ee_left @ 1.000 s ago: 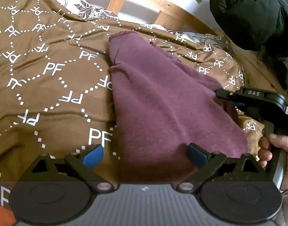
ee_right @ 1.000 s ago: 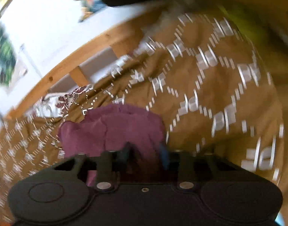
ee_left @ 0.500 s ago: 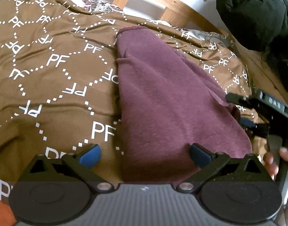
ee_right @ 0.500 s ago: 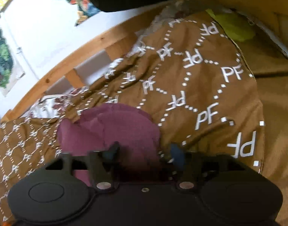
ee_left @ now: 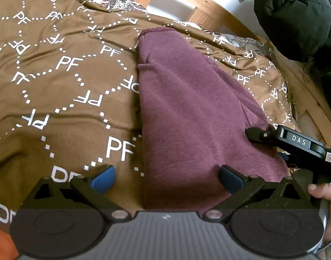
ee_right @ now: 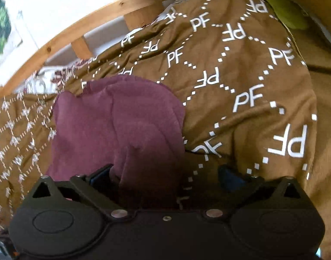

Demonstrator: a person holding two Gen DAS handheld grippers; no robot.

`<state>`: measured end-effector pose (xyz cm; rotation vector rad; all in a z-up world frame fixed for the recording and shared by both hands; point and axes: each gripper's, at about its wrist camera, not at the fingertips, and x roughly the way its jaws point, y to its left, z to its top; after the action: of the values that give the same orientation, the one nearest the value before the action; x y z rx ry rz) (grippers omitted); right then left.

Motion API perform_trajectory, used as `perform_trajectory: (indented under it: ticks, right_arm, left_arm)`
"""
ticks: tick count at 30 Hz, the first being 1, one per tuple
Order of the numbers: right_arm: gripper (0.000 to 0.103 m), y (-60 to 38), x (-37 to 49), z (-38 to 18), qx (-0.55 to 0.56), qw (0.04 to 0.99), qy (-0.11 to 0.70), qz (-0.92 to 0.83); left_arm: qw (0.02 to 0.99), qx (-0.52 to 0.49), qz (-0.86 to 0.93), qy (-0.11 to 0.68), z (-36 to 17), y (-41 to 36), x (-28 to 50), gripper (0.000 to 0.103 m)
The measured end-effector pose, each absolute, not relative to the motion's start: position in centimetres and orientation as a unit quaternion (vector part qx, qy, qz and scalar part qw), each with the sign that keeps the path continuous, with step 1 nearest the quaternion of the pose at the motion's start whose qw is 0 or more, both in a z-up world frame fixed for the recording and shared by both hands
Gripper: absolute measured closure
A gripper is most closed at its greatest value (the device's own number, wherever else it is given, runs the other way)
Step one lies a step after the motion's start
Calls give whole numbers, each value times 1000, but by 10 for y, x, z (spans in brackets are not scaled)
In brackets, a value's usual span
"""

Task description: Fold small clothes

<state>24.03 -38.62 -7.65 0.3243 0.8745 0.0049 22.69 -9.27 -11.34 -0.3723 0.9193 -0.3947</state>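
Observation:
A maroon garment [ee_left: 187, 108] lies folded lengthwise on a brown bedspread [ee_left: 57, 86] printed with white "PF" letters. My left gripper [ee_left: 166, 178] is open over the garment's near end. One blue pad rests over the bedspread and the other over the cloth, and neither presses on anything. In the right wrist view the same garment [ee_right: 117, 121] lies bunched. My right gripper [ee_right: 165, 175] is over its near corner with jaws opening wide, cloth between them but not pinched. In the left wrist view, the right gripper [ee_left: 284, 138] is at the garment's right edge, held by a hand [ee_left: 321, 191].
A wooden bed rail [ee_left: 208, 6] runs along the far side, with a floral pillow [ee_left: 117, 0] under it. A black bundle [ee_left: 295, 17] sits at the upper right. A green item [ee_right: 282, 10] lies on the far bedspread, and something orange [ee_left: 0, 242] shows at the lower left.
The right gripper's jaws went from nearly shut on the maroon cloth to wide apart, letting the cloth go, and the gripper sank a little. The left gripper stayed open and still.

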Motion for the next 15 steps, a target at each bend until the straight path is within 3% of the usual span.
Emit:
perform_trajectory:
  ticks: [5, 15]
  right_arm:
    - [1, -393, 240, -74, 168, 888, 427, 11]
    - [1, -404, 202, -46, 172, 878, 419, 154]
  left_arm:
    - [859, -186, -189, 438, -112, -90, 227, 0]
    - [837, -315, -133, 427, -118, -49, 236, 1]
